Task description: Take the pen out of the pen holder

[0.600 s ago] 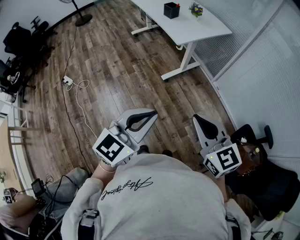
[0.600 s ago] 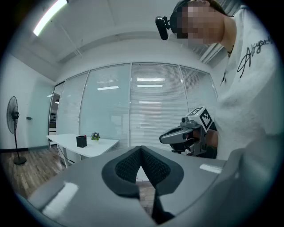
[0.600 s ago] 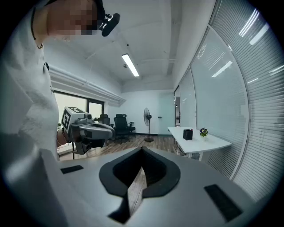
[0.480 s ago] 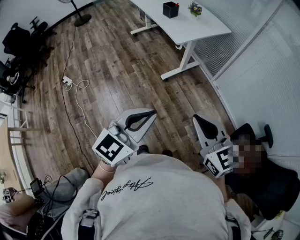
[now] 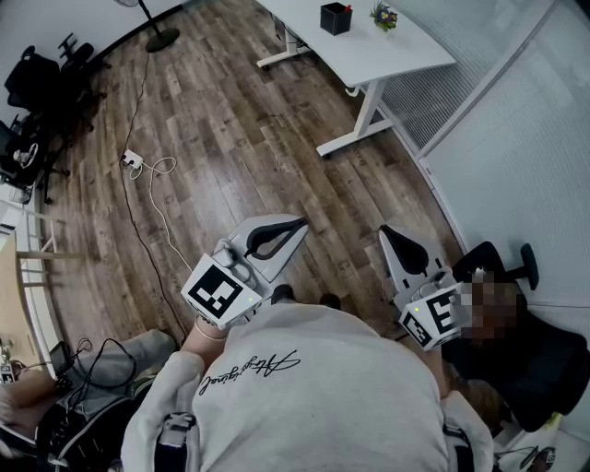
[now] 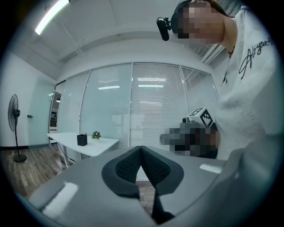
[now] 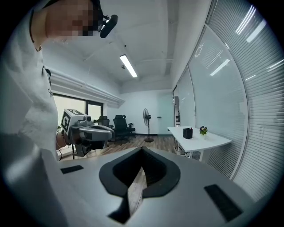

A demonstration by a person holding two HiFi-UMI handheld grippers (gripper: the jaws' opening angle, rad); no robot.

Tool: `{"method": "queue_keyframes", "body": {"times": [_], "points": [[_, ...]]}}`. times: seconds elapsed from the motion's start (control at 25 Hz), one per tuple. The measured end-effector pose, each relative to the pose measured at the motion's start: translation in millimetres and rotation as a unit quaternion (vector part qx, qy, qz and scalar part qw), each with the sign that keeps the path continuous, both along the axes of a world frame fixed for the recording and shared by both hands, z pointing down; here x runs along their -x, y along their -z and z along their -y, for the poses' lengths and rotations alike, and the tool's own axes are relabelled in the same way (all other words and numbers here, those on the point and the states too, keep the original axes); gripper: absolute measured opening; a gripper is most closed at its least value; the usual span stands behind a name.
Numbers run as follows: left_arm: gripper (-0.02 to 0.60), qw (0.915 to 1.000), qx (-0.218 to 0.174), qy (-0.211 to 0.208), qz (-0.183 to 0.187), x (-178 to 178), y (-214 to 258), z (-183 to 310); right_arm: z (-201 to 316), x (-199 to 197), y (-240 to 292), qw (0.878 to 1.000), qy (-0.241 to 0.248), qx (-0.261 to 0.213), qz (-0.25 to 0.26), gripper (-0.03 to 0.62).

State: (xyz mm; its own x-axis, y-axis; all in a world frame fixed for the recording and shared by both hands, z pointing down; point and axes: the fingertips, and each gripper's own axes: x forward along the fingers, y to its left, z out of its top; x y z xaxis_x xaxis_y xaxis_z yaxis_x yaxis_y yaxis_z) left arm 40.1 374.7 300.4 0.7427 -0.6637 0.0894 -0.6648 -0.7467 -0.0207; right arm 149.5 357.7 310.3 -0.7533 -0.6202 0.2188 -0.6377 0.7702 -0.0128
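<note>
a: head view, what's the room?
b: wood floor, white desk far off, well apart from left gripper and right gripper. since a moment ago they've stayed put; a small screen lower left slid edgeward.
a: pen holder?
b: black, boxy, upright on that desk beside a small plant; pen too small to tell.
a: left gripper view?
b: jaws pressed together, empty.
a: right gripper view?
b: same, closed on nothing.

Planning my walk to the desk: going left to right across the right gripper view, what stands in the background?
left tool → black office chairs → standing fan → black pen holder → small potted plant
</note>
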Motion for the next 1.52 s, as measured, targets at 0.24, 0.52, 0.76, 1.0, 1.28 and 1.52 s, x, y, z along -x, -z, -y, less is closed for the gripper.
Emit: {"method": "queue_keyframes", "body": {"times": [0.24,0.52,0.76,1.0,1.28,1.52], "points": [[-0.008,1.0,0.004,0.001,0.001,1.0,-2.3,-3.0,-2.0,1.9,-1.5,1.0,-0.003,0.003,0.005,0.002],[-0.008,1.0,0.006,0.0,-0.001,2.1,-4.0,-4.9,-1.4,3.3,-0.7,1.0,-0.011,0.005,0.017,0.003],[-0.009,0.9999,0.01,0.0,-0.004,1.3,-5.6,-5.3,-3.7,4.5,0.3,1.0,-0.013,0.003,0.023,0.003],[-0.008,1.0,0.002,-0.006,-0.004,5.1,-3.2,-6.3,0.1,8.0,5.5,0.999,-0.022,-0.004,0.027,0.003],[0.056,0.9997,0.015,0.017,0.006,17.7,-7.2,-1.7,0.6,14.8,13.6,0.998,-0.024,-0.011,0.049,0.091],[0.221,0.9988,0.011,0.047,-0.004,32.2,-4.7,5.8,6.2,13.6,14.9,0.997,-0.047,-0.012,0.065,0.256]]}}
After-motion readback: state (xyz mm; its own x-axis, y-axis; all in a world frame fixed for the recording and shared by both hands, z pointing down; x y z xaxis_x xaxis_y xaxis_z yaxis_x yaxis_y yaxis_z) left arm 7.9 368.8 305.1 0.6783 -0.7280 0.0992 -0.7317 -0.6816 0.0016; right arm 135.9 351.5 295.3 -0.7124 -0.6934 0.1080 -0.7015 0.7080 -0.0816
